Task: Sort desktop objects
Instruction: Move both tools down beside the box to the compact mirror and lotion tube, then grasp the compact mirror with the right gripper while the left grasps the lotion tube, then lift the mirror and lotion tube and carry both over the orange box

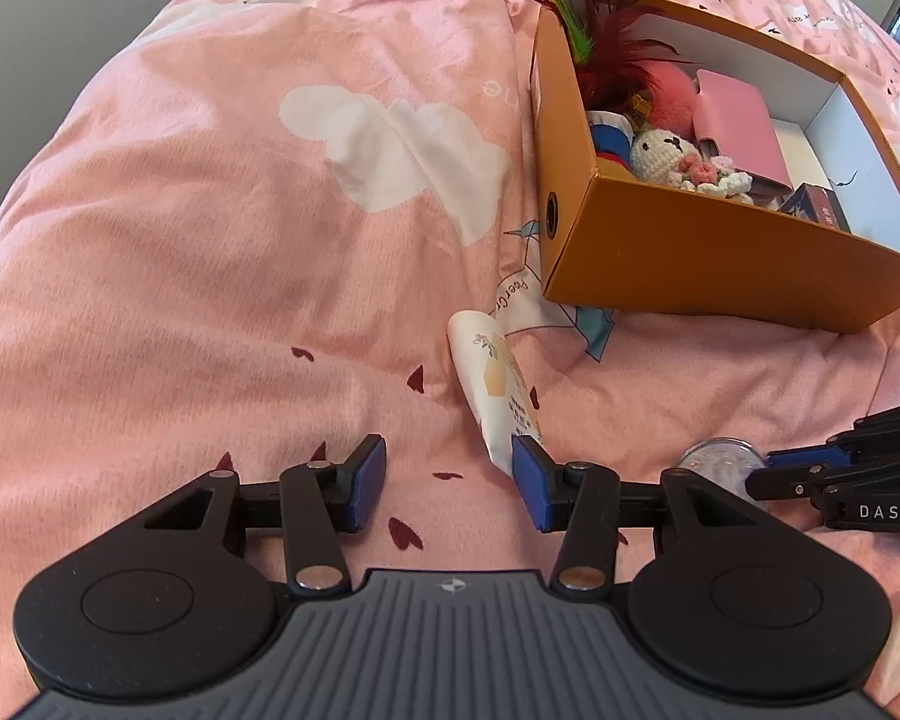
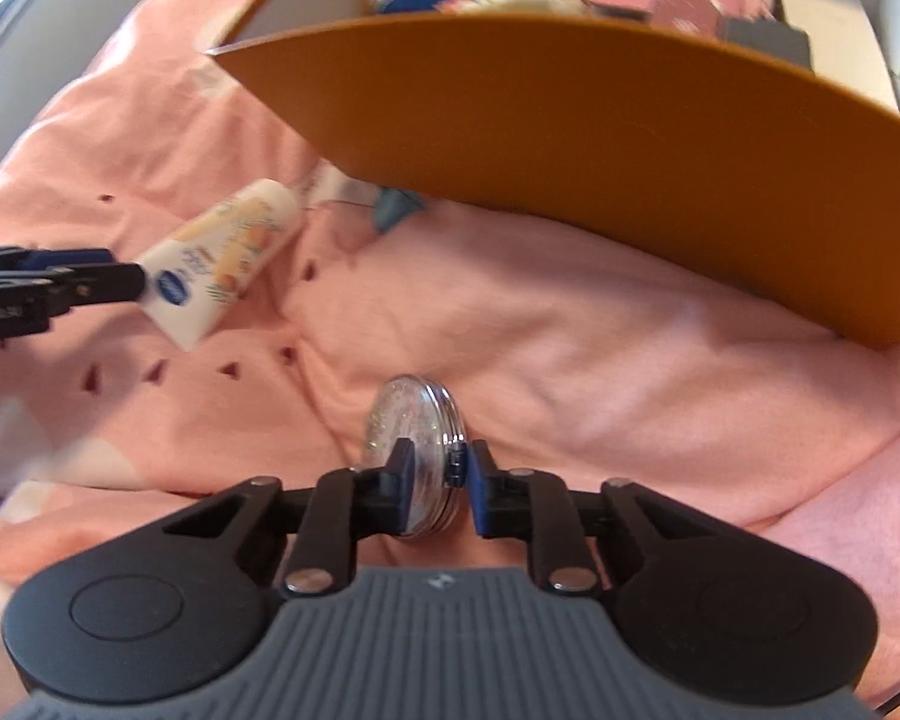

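My right gripper [image 2: 441, 480] is shut on a round silver case [image 2: 411, 420], which stands on edge between the pads just above the pink bedspread. The left wrist view shows the same case [image 1: 717, 462] and the right gripper [image 1: 774, 471] at the lower right. My left gripper [image 1: 450, 480] is open low over the bedspread with nothing between its pads. A white hand-cream tube [image 1: 498, 384] lies just beyond its right finger, pointing toward the box. The tube [image 2: 222, 258] also appears in the right wrist view, next to the left gripper [image 2: 108, 282].
An orange cardboard box [image 1: 720, 252] sits on the bed ahead, its near wall [image 2: 570, 138] close to the case. Inside are a feather toy [image 1: 606, 54], a crochet doll [image 1: 660, 153], a pink wallet [image 1: 738, 126] and small boxes. The pink bedspread [image 1: 240, 240] stretches left.
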`<state>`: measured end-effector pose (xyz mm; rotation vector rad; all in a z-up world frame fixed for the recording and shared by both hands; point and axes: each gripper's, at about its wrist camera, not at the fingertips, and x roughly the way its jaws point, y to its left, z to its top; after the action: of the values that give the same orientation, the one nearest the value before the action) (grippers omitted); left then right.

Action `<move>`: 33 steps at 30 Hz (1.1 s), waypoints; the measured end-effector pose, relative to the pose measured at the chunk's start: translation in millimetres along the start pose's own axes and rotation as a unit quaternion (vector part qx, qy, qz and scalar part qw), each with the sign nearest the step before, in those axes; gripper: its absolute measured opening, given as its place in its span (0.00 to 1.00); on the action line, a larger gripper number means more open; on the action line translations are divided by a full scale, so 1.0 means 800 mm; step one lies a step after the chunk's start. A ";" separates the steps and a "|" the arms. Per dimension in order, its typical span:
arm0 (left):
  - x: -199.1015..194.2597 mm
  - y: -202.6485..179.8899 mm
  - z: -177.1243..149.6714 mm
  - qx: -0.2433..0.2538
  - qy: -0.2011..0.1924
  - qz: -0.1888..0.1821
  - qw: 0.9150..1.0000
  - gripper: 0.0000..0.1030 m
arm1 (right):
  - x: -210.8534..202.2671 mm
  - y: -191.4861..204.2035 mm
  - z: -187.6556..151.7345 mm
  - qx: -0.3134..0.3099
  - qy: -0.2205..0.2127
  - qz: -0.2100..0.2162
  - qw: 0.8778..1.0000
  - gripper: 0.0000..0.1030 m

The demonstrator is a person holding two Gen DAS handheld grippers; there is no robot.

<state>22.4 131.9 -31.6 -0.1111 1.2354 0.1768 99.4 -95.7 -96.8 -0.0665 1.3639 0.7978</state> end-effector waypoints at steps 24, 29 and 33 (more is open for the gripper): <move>0.031 -0.020 -0.004 -0.049 -0.019 -0.054 0.997 0.20 | 0.010 0.032 0.011 -0.039 0.005 0.003 0.999 0.18; 0.016 -0.031 -0.004 -0.021 -0.061 -0.043 0.997 0.09 | -0.015 0.020 0.009 -0.018 -0.025 -0.002 1.000 0.14; 0.001 -0.027 0.003 -0.018 -0.088 -0.036 0.995 0.08 | -0.039 0.008 0.009 0.004 -0.054 -0.008 0.998 0.14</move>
<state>28.9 111.3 -31.9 -0.1668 1.0506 0.1433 102.2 -102.2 -65.4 -0.0286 1.2624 0.7715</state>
